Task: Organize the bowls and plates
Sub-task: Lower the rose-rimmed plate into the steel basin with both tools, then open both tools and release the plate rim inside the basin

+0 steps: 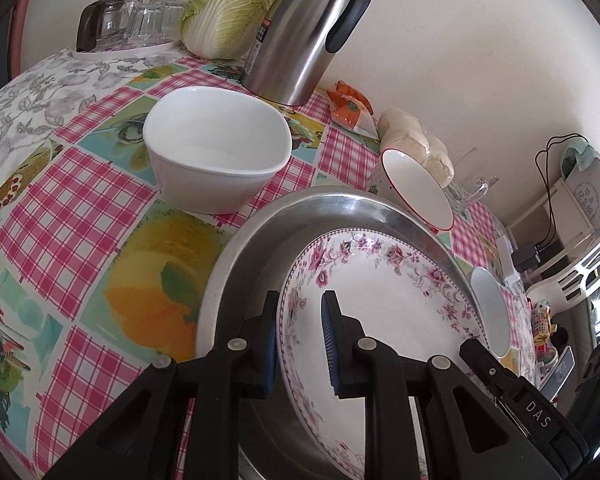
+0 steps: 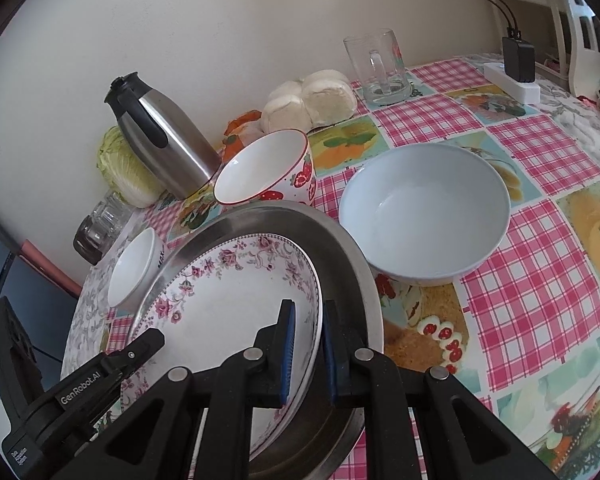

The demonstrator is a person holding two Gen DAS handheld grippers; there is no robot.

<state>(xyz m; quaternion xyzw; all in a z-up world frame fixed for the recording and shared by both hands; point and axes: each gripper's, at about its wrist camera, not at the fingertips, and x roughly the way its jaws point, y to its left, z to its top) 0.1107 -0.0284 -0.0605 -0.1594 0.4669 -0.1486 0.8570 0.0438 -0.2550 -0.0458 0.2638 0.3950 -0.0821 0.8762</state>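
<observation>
On the checked tablecloth (image 1: 80, 184), taking the left wrist view from left to right, a white bowl (image 1: 216, 148) stands at about eleven o'clock from the steel pan (image 1: 236, 264). The floral plate (image 1: 388, 308) lies inside that pan. The left gripper (image 1: 302, 340) has its jaws nearly closed on the plate's near rim at seven o'clock, one pad outside the rim and one inside. A strawberry bowl (image 1: 416, 188) leans on the pan's edge at one o'clock. At the lower right the right gripper (image 1: 496, 372) reaches in.

In the right wrist view the right gripper (image 2: 308, 352) pinches the opposite rim of the floral plate (image 2: 228, 304) at about four o'clock, its jaws close together with the rim between the pads. A pale blue bowl (image 2: 424, 212) stands just beside the steel pan (image 2: 352, 280) at two o'clock.
</observation>
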